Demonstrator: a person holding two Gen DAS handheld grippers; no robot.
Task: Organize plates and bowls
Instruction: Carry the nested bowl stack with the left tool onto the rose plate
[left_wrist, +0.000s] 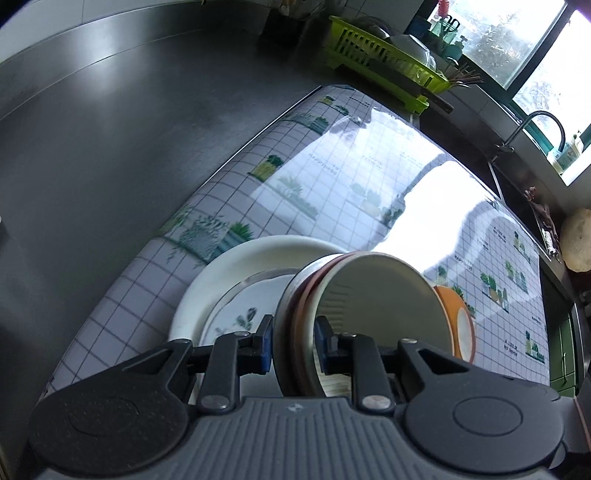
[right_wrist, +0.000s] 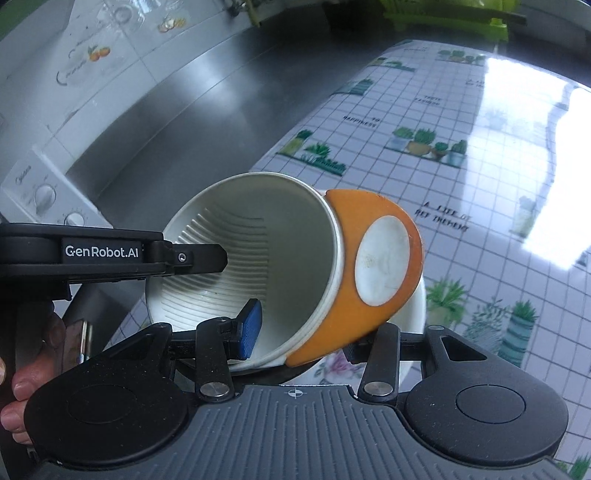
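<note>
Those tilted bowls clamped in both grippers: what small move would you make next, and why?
Probably lower them level onto the checked plant-print mat. The left gripper pinches the rims of a steel, brown and white bowl stack; the right gripper grips the ribbed white bowl nested in the orange bowl. All hang tilted.

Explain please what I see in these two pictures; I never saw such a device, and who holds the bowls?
No robot: a person holds a two-finger gripper in each hand, each with a camera looking along its fingers. One picture comes from the left gripper, which clamps the rims of nested bowls held on edge. The other comes from the right gripper, clamping a white ribbed bowl together with an orange bowl. Below lies a tile-patterned mat on a steel counter, with a white plate.
</note>
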